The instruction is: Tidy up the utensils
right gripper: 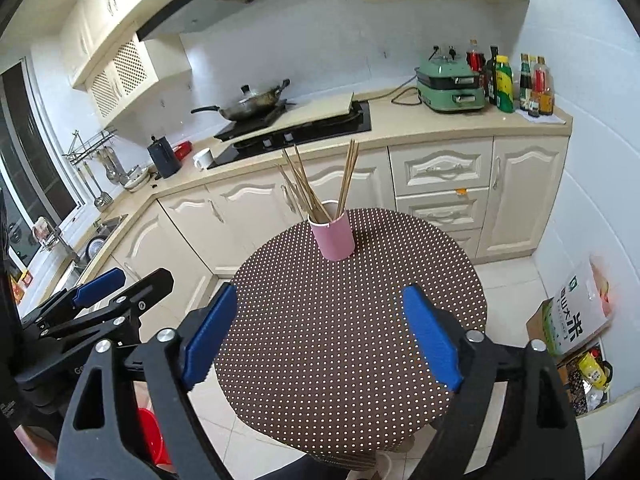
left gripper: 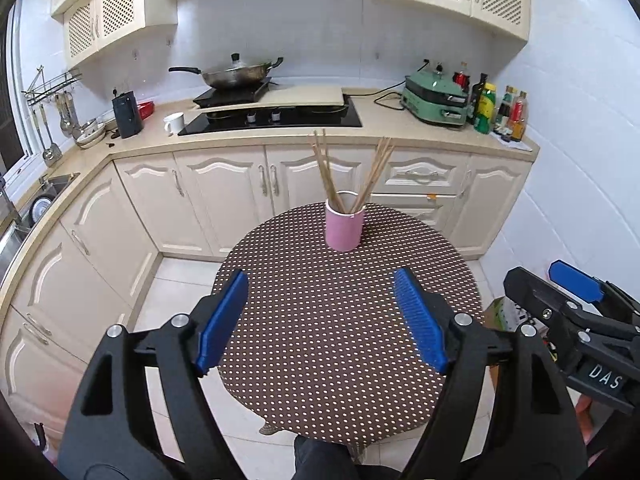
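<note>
Presently listed: left gripper, lower centre of its own view, blue pads spread wide, nothing between them; right gripper, lower centre of its view, likewise released and empty, also visible at the right edge of the left view. Pink cup, upright on the far part of the round dotted table, centre of frame, well apart from both grippers. Chopsticks standing in the cup, fanned into two loose bunches, one leaning left, one leaning right. No loose chopsticks seen on the tablecloth. Background stock: wok on the stove at upper centre, white mug on the counter at left, green cooker and bottles at upper right. Judged status: sorting seemingly finished or nearly so. Handling note, should tidying follow: approach from above, close gently on one bunch near its upper half, steady the cup with the other gripper, avoid tipping the light cup.
</note>
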{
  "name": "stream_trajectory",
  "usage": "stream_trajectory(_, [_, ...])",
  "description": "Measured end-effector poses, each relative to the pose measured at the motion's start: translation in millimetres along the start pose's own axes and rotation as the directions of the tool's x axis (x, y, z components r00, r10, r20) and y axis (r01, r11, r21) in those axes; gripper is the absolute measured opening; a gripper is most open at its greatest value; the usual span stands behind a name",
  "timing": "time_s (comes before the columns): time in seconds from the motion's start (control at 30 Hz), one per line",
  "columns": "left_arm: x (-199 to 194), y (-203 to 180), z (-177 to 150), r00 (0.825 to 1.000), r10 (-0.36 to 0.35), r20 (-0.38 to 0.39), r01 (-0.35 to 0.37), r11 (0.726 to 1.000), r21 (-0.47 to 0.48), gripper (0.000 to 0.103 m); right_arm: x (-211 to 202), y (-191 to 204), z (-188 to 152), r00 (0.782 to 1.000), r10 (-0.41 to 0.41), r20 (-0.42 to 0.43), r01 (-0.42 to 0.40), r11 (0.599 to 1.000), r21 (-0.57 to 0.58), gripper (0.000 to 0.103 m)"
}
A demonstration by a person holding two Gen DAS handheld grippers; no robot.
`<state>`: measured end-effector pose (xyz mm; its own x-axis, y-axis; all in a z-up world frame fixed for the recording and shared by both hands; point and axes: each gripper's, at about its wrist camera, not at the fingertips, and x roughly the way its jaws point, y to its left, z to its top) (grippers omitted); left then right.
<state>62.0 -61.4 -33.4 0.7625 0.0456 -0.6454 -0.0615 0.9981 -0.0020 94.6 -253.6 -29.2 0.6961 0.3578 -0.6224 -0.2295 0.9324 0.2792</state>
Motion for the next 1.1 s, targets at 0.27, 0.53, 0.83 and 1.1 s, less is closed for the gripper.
stream_trajectory(0.27, [-17.0, -3.2, -2.5, 1.000, 0.000, 0.027, 0.001, 1.000, -0.007, 0.076, -13.5, -2.9, -3.4, 1.000, 0.003, 0.016, -0.003, 1.000, -0.009, 0.085])
stream_trajectory(0.53, [-24.9, -6.1, 1.2, 0.998, 0.005, 0.060, -0.005, 1.000, -0.002, 0.076, -22.1, -8.5, -0.7, 0.999, -0.005, 0.046, 0.005, 1.000, -0.002, 0.086])
stream_trajectory(0.83, [-22.9, -8.7, 5.0, 0.997, 0.005, 0.073, -0.005, 1.000, 0.001, 0.076, -23.7, -7.3, -1.3, 0.998, -0.011, 0.056, 0.012, 1.000, -0.018, 0.086])
stream_trajectory(1.1, [-23.4, -10.5, 7.7, 0.997, 0.006, 0.074, -0.007, 1.000, 0.009, 0.077, -26.2, -5.9, -1.7, 0.998, -0.005, 0.058, 0.006, 1.000, -0.008, 0.090])
